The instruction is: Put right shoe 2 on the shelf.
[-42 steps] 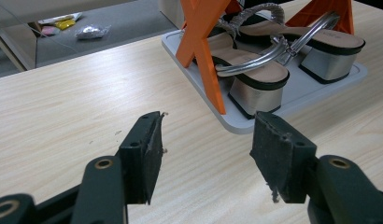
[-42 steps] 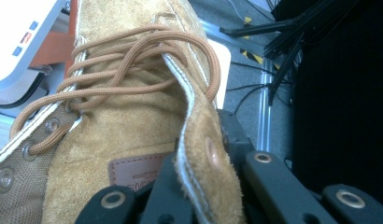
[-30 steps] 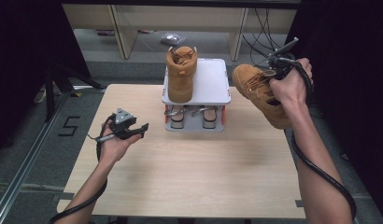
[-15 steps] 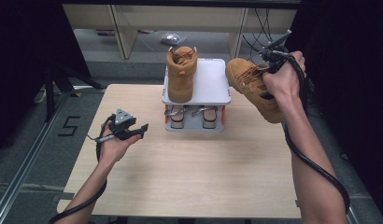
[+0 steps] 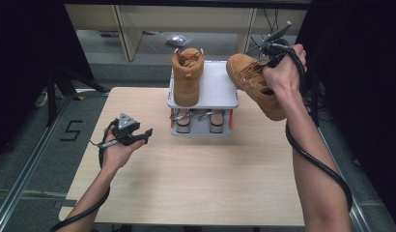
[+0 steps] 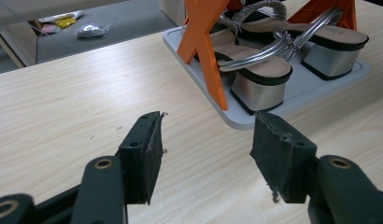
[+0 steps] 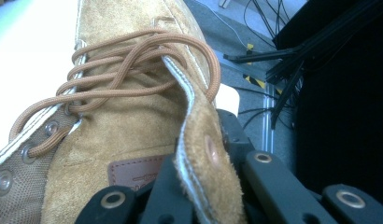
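Note:
A tan suede boot hangs in the air at the right edge of the grey two-level shoe rack, toe tilted toward the rack's top shelf. My right gripper is shut on the boot's collar; in the right gripper view the jaws pinch the suede collar beside the laces. A matching boot stands upright on the left of the top shelf. My left gripper rests low over the table at the left, jaws open with nothing between them, facing the rack's lower shelf.
A pair of silver heeled sandals sits on the rack's lower tray between orange legs. The wooden table stretches toward me. A cable trails along the right forearm. Shelving and a floor lie beyond the table.
The right hand has carried the boot left and upward, from off the rack's right side to its right edge. The left gripper has stayed put.

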`<state>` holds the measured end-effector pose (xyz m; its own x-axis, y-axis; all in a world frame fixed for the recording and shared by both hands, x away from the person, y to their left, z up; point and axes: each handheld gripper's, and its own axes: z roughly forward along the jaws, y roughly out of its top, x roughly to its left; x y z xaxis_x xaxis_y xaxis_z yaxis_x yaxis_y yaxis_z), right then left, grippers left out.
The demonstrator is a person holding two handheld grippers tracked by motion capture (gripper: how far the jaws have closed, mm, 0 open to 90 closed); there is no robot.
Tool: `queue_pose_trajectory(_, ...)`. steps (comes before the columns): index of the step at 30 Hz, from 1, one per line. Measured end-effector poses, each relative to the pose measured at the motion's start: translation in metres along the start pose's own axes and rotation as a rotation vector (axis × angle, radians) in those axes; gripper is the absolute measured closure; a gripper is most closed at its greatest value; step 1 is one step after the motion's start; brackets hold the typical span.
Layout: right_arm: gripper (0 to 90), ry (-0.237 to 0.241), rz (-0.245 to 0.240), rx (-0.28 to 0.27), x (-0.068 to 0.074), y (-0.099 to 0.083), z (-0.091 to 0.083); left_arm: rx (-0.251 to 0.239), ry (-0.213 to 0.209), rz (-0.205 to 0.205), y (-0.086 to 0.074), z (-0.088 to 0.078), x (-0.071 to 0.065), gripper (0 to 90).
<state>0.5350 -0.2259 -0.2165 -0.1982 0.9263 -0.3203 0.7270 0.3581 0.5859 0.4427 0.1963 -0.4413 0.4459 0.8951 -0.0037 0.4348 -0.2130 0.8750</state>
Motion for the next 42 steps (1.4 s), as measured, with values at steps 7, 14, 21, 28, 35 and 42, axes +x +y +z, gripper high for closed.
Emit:
queue_pose_trajectory(7,85.7,0.007,-0.005,-0.002,0.006,0.01,0.001,0.003,0.004,0.0,-0.001,-0.001,0.001,42.1)
queue_pose_trajectory(14,85.7,0.026,0.004,-0.004,0.014,0.023,0.001,0.002,0.001,0.004,0.0,-0.001,0.0,42.1)
queue_pose_trajectory(21,85.7,0.035,0.021,-0.001,0.021,0.032,0.002,0.003,0.003,0.006,0.001,-0.002,0.001,42.2)
queue_pose_trajectory(28,85.7,0.047,0.03,0.0,0.032,0.042,0.006,0.002,0.004,0.002,0.0,-0.002,0.001,42.2)
queue_pose_trajectory(35,85.7,0.05,0.033,0.005,0.037,0.05,0.011,0.004,0.008,0.005,-0.001,-0.004,0.004,42.2)
queue_pose_trajectory(42,85.7,0.058,0.058,0.012,0.044,0.06,0.014,0.007,0.004,0.006,-0.002,-0.003,0.004,42.2)
